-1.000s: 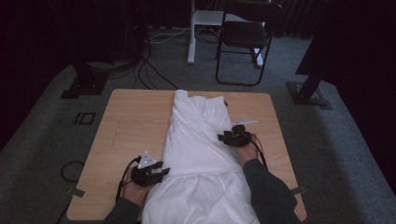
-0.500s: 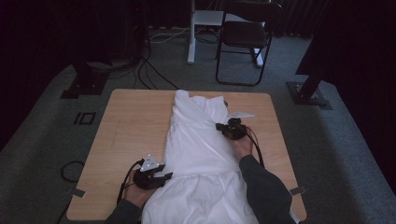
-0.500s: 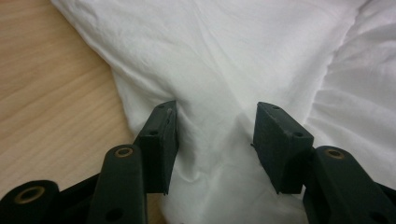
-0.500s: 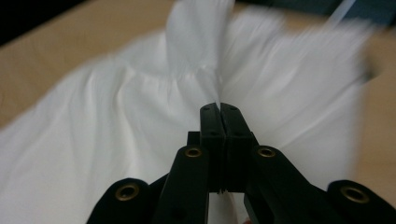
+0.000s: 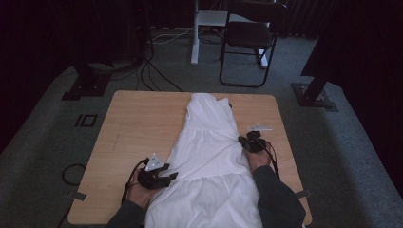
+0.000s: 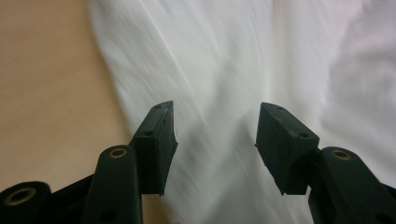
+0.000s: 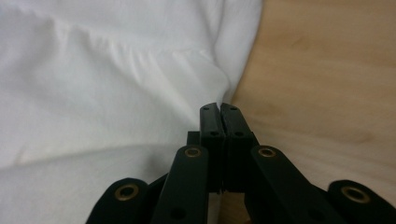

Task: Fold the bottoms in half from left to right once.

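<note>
A white dress (image 5: 209, 156) lay lengthwise down the middle of the wooden counter (image 5: 138, 123), its narrow top toward the far edge and its wide skirt spilling over the near edge between the person's forearms.

The left gripper (image 5: 164, 178) sat at the dress's left edge, low on the skirt, its jaws pointing across the cloth. In the left gripper view (image 6: 215, 135) the jaws stood apart at a middling width and had just been opening — nothing was pinched between them. White cloth filled the gap and ran ahead of both jaws, blurred, while bare counter (image 6: 46, 93) lay beyond the outer side of the left-hand jaw. Whether the pads rested on the cloth or hovered just above it could not be told.

The right gripper (image 5: 248, 141) was at the dress's right edge, about where the gathered waist seam crosses. In the right gripper view (image 7: 219, 109) its jaws were pressed together, tip to tip, having just closed — the hem of the dress (image 7: 116, 93) met their tips, and the cloth drew into small pleats toward that point, so a fold of the edge appeared to be nipped there. Cloth lay ahead and to the left of the closed jaws; bare counter (image 7: 327, 84) lay to their right.
</note>
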A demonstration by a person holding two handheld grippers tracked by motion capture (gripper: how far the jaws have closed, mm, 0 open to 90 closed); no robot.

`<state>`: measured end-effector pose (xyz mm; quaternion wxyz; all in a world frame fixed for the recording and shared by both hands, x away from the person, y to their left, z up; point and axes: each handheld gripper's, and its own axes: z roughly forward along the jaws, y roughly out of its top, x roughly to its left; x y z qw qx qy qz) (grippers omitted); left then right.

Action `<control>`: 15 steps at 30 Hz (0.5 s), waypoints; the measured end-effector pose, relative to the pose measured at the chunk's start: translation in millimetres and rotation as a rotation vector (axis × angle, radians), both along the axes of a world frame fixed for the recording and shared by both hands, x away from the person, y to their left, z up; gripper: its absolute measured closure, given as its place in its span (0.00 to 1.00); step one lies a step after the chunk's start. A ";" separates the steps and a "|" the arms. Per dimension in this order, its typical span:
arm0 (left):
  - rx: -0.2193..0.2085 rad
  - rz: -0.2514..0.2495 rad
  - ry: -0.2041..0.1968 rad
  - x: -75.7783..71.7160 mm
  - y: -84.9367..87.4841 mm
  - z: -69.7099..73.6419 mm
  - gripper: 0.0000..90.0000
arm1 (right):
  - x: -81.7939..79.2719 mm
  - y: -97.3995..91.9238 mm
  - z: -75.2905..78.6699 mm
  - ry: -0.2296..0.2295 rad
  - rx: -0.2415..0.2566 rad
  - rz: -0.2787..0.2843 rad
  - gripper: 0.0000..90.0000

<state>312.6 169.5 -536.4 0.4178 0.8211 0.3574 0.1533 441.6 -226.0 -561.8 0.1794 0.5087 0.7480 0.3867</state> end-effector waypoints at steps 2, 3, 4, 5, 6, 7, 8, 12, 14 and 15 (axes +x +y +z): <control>0.000 0.023 -0.034 18.8 -3.1 12.8 0.52 | -0.1 0.8 0.3 -0.001 -0.002 -0.004 0.98; -0.001 0.032 -0.037 26.8 -5.0 16.2 0.51 | 0.1 1.3 0.6 -0.001 -0.011 -0.003 0.98; 0.003 0.048 -0.041 41.0 -8.8 20.6 0.51 | 0.1 1.8 0.8 -0.001 -0.015 -0.003 0.98; 0.010 0.065 -0.040 53.0 -13.0 22.9 0.51 | 0.3 1.9 0.9 0.000 -0.016 -0.003 0.98; 0.016 0.077 -0.038 62.3 -16.5 23.8 0.52 | 0.5 1.6 0.9 0.004 -0.012 -0.004 0.98; 0.022 0.092 -0.033 74.4 -21.8 23.7 0.52 | 0.7 1.1 0.8 0.005 -0.008 -0.003 0.98; 0.028 0.104 -0.026 85.8 -27.8 22.1 0.52 | 0.7 0.8 0.5 0.007 -0.001 -0.004 0.98; 0.078 0.116 0.047 119.0 -50.1 1.9 0.59 | 0.2 0.3 -0.1 0.002 0.002 -0.002 0.98; 0.098 0.102 0.068 121.8 -54.0 -7.7 0.68 | -1.0 -0.5 -1.2 -0.005 0.010 -0.001 0.98; 0.117 0.089 0.064 119.6 -55.3 -13.5 0.75 | -1.8 -0.6 -1.3 -0.004 0.011 0.001 0.98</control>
